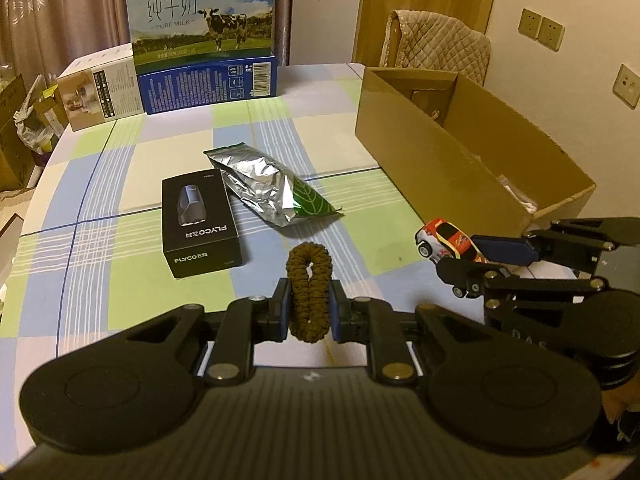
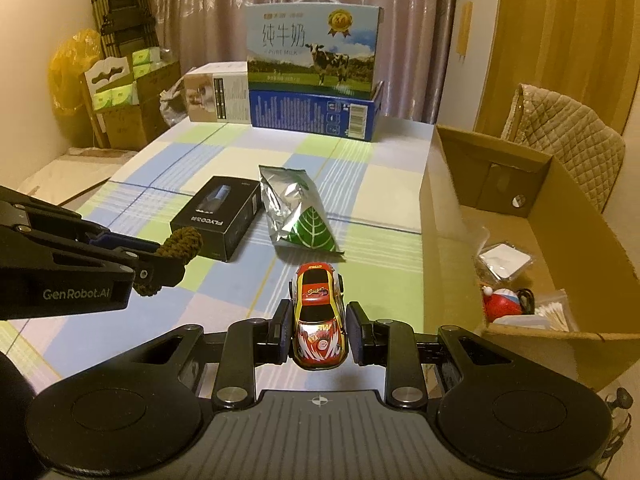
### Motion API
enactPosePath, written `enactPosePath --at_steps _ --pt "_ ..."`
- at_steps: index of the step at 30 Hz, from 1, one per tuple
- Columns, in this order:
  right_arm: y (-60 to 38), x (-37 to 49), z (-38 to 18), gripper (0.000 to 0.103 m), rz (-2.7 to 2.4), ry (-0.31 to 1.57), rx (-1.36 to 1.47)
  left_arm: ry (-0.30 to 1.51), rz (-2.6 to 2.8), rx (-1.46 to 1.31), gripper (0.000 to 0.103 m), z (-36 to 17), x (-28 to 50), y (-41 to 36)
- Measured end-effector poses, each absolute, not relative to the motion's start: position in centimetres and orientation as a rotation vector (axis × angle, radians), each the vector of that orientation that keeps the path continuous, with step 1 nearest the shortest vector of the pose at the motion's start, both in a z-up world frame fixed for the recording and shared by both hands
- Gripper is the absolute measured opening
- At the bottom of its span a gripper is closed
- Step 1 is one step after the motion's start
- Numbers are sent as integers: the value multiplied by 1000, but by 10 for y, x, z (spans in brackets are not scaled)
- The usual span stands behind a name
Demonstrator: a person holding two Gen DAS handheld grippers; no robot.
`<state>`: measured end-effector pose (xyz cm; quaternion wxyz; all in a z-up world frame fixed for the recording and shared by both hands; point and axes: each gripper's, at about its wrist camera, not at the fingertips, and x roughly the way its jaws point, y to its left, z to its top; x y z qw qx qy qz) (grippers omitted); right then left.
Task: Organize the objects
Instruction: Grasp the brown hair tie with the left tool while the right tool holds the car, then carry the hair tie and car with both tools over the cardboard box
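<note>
My left gripper is shut on a brown fabric hair tie, held above the checked tablecloth. My right gripper is shut on a red and yellow toy car, also lifted off the table. Each gripper shows in the other's view: the right gripper with the car at the right, the left gripper with the hair tie at the left. An open cardboard box stands to the right, holding several small items.
A black FLYCO box and a silver and green foil pouch lie mid-table. A milk carton case on a blue box and a white carton stand at the far edge. A padded chair is behind the cardboard box.
</note>
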<state>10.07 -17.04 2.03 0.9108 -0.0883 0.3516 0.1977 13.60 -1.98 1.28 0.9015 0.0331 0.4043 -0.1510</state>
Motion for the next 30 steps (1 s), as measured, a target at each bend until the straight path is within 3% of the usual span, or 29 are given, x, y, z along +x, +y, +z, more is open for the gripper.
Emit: enactPosePath --at_steps 16,30 --pt "-207 79 62 25 360 669 -138 812 -360 56 15 41 120 -50" --pt "-326 123 99 25 155 642 -63 751 -589 84 16 78 152 -172"
